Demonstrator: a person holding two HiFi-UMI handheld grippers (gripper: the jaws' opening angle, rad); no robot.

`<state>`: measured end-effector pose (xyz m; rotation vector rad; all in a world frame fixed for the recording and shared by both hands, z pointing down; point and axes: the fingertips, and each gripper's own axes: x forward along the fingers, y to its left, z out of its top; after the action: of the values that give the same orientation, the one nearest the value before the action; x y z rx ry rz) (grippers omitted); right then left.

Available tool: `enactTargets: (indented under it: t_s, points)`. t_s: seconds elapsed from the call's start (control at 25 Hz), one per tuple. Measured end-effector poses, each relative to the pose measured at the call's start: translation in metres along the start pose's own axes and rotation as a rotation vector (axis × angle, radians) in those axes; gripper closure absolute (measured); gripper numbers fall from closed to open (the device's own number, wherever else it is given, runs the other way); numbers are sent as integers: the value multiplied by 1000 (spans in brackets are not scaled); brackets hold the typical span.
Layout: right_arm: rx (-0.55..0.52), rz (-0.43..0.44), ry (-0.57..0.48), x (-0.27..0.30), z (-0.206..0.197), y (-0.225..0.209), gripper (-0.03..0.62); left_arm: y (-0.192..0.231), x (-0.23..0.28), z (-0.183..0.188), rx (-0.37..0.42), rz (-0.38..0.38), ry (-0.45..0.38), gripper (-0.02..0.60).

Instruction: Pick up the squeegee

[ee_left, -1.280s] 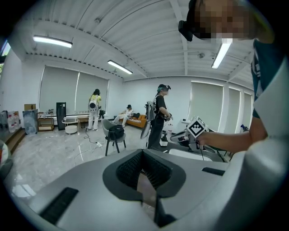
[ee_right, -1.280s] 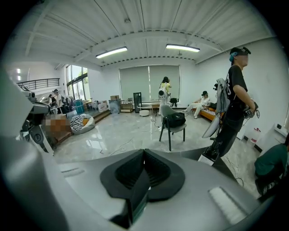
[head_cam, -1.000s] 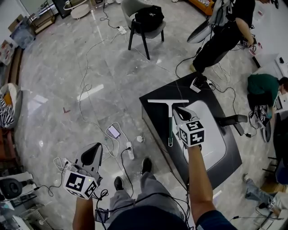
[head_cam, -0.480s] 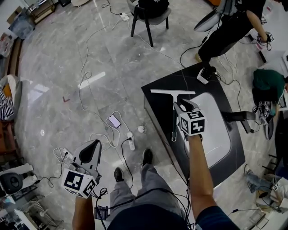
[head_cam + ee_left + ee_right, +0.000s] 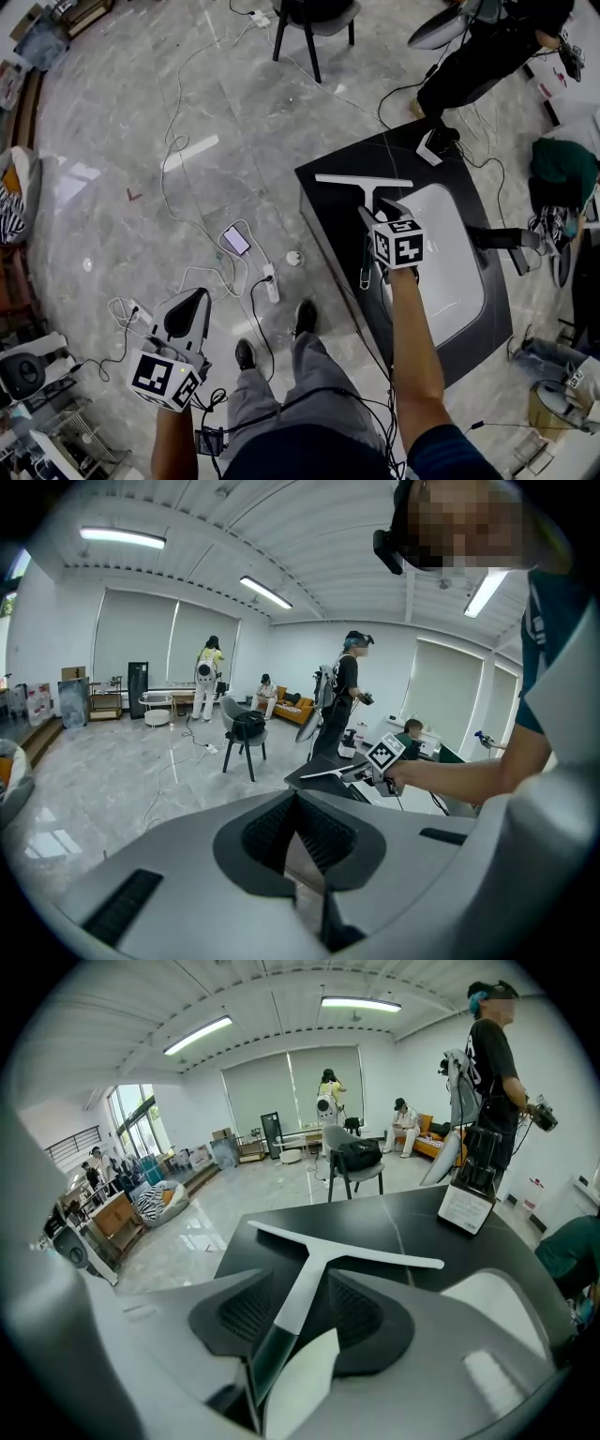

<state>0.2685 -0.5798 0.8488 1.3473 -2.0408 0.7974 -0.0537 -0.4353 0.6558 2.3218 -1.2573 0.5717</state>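
A white squeegee (image 5: 372, 195) with a dark green handle lies flat on the black table (image 5: 328, 211), blade at the far end. My right gripper (image 5: 382, 214) hangs low over its neck. In the right gripper view the squeegee (image 5: 309, 1274) runs between the two jaws of the right gripper (image 5: 300, 1314). Those jaws are opening and the pads stand clear of the handle on both sides. My left gripper (image 5: 194, 302) stays off to the left above the floor, jaws together on nothing. In the left gripper view, past the left gripper (image 5: 298, 832), the squeegee (image 5: 323, 773) shows far off.
A white inlay (image 5: 441, 258) fills the table's right half, and a small card stand (image 5: 438, 146) sits at its far corner. On the floor lie a phone (image 5: 236, 240), a power strip (image 5: 272, 281) and loose cables. A chair (image 5: 319, 19) and a person (image 5: 487, 52) are beyond.
My right gripper has sunk towards the table over the squeegee's neck and its jaws have spread apart. The left gripper has dropped a little. The squeegee has not moved.
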Motion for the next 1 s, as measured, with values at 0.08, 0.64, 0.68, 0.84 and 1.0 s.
enactTargets:
  t_s: [0.08, 0.64, 0.68, 0.84, 1.0]
  points:
    - [11, 2, 9, 5, -4, 1, 401, 2, -1, -4, -4, 3, 4, 575]
    - [129, -14, 46, 21, -17, 3, 460, 14, -16, -8, -16, 27, -3, 575]
    - [157, -24, 50, 20, -18, 0, 472, 14, -18, -7, -16, 30, -5, 575]
    - [211, -71, 36, 5, -14, -9, 496, 14, -28, 0, -8, 37, -21, 575]
    - [225, -80, -13, -17, -7, -11, 496, 12, -41, 7, 1, 44, -40, 575]
